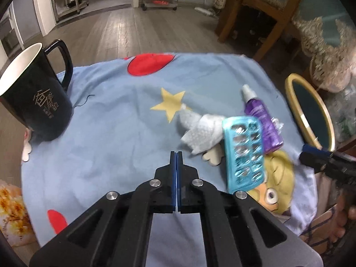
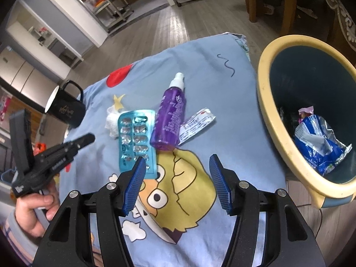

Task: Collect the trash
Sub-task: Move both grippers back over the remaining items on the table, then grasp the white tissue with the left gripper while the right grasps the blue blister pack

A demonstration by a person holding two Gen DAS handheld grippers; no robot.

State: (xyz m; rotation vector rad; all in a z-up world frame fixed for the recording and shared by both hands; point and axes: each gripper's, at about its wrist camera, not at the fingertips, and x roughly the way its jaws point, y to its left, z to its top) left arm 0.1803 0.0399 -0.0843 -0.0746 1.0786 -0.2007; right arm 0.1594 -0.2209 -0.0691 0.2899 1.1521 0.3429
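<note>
The left tongs [image 1: 176, 155] are seen pressed together with nothing between them, held low over the blue cartoon-print cloth [image 1: 111, 133] that covers the table. The right tongs [image 2: 176, 178] are spread wide and empty, poised above the yellow cartoon figure [image 2: 184, 189] printed on the cloth.

The trash is clustered together on the cloth. In the right wrist view, a teal blister pack [image 2: 135, 138] is found at about 11 o'clock from the right tongs, its near edge just beside the left-hand finger. A purple spray bottle [image 2: 170, 115] is laid on its side at 12 o'clock, its cap pointing away, touching the blister pack's edge. A crumpled white tissue [image 2: 112, 120] is partly tucked under the pack's far left side, and a small printed wrapper [image 2: 197, 122] is lodged against the bottle at its 3 o'clock.

A yellow-rimmed bin [image 2: 267, 111] is placed off the table's edge at 2 o'clock, with a blue foil wrapper [image 2: 320, 146] already inside. A black mug [image 1: 35, 93] is stood upright at 10 o'clock from the left tongs, well apart from the trash.
</note>
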